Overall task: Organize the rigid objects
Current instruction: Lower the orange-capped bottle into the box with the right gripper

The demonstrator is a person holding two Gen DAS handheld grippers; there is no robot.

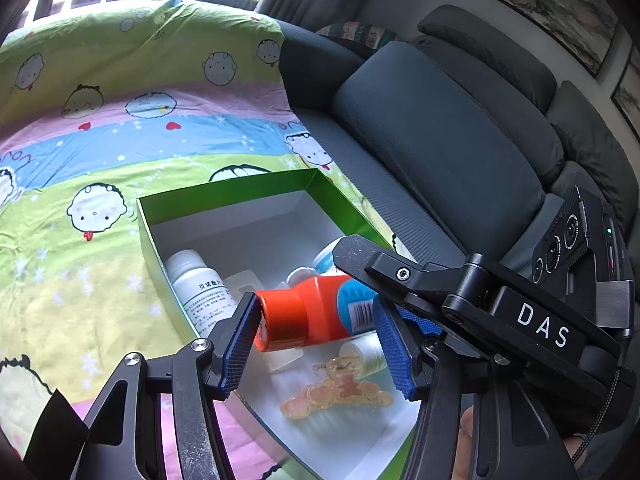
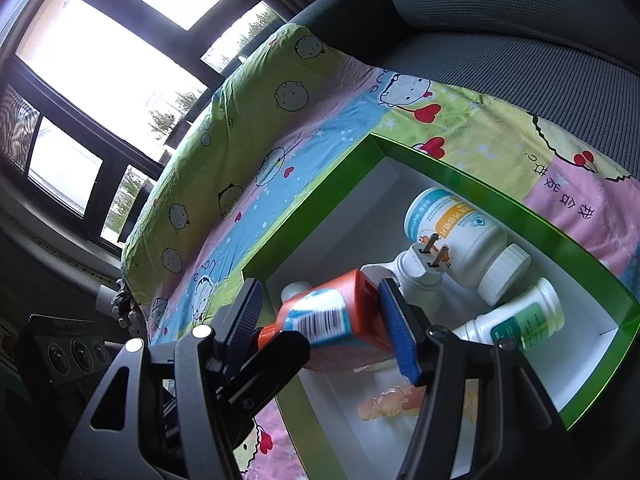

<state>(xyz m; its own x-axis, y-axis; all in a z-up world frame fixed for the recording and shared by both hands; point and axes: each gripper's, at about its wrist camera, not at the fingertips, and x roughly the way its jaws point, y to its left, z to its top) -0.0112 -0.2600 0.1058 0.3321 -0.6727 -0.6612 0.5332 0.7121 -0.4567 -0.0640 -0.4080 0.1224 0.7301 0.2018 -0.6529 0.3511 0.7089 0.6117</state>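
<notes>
two hand-held grippers clamped on orange bottle over green box

Bottle: orange body and cap, blue-and-white label with a black barcode. Box: green outside, white inside. Bed sheet: green, pink and blue bands printed with cartoon faces and red hearts. Hair clip: translucent orange. Medicine bottles: white, with blue, yellow or green labels. Sofa: dark grey. Hand-held gripper pads: blue.

Both wrist views close above box
</notes>
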